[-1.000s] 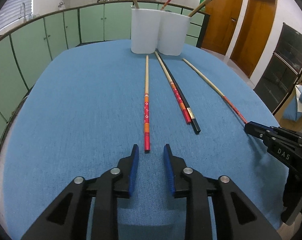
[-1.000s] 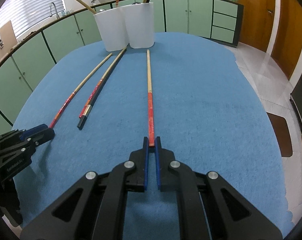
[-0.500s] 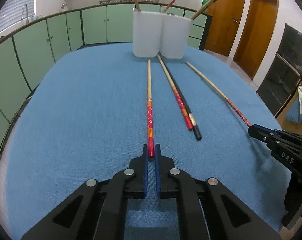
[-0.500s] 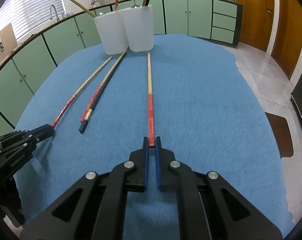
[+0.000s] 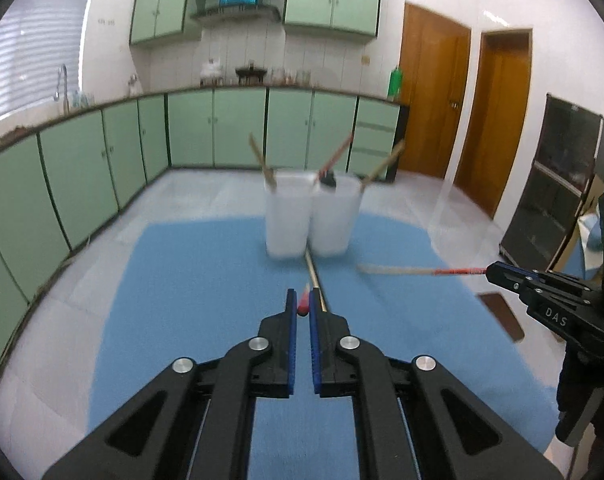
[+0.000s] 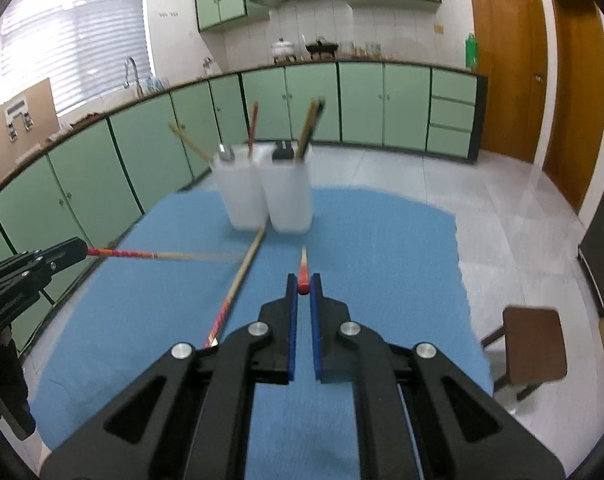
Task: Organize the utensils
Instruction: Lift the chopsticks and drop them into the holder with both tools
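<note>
Noted nearest: left gripper [image 5: 301, 300] narrow, jaws just closed on the red end of one chopstick [image 6: 162, 255], and right gripper [image 6: 303, 283] pinched tight on the red end of a second chopstick [image 5: 422, 270], both sticks held in the air above the blue worktop [image 5: 182, 280]. Advised: keep both grips firm, swing the pale tips downward and lower each stick into the white cups [image 5: 288, 216], passing clear of the spare chopsticks [image 6: 242, 272] lying mid-worktop. Beware knocking those cups, side by side at the far edge and already loaded with leaning utensils.
</note>
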{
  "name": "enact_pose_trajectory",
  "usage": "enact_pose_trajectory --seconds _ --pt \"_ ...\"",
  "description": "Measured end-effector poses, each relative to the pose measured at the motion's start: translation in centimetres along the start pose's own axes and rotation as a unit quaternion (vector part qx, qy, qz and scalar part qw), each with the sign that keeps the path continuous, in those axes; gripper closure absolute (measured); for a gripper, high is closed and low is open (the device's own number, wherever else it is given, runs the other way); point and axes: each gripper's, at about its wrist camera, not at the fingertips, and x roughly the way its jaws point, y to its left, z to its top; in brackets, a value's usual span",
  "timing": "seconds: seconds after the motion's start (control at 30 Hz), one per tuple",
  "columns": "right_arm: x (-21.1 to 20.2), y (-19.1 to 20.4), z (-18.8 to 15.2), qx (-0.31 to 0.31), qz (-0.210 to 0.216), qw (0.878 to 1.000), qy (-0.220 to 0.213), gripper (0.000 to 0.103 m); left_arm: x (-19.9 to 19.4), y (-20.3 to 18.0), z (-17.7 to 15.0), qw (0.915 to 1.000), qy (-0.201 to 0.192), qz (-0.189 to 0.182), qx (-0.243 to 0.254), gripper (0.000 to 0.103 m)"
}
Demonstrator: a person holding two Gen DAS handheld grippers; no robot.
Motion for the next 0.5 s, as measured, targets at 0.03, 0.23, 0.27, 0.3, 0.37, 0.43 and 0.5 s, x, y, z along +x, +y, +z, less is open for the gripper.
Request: enact_pose_trajectory --seconds 0.03,0.23,0.27,0.3,0.37,0.43,0.5 --pt "-0.4 -0.1 0.8 -0.002 0.003 1.0 -0.004 0.098 -0.3 0.0 0.8 1.0 -0.009 0.0 0.003 0.097" --pt "-1.3 -0.4 5.3 -0.012 0.032 0.999 -0.01 0.098 -0.2 -0.5 4.2 0.999 -0.032 0.003 0.032 0.097" --pt "-1.1 -0.4 5.9 -0.016 0.035 0.999 -0.006 0.098 0.1 -0.6 4.6 0.9987 -0.034 0.005 0.037 0.097" --pt "-0.9 -0.3 6.3 -0.022 0.036 0.999 -0.001 0.098 0.3 -0.7 4.9 0.9986 -0.034 0.006 0.04 0.097" --pt "-0.5 -0.1 7.5 -0.036 0.04 0.999 0.007 0.098 0.9 -0.7 5.4 0.9986 -0.033 0.001 0.042 0.097" --pt "-0.4 0.1 8.3 -0.044 0.043 0.998 0.01 0.098 1.2 -0.9 5.9 0.9984 -0.034 0.002 0.046 0.097" --pt "-0.5 0.2 9.0 -0.047 0.052 0.997 0.009 0.098 1.4 -0.9 6.5 0.9981 -0.038 0.0 0.049 0.098"
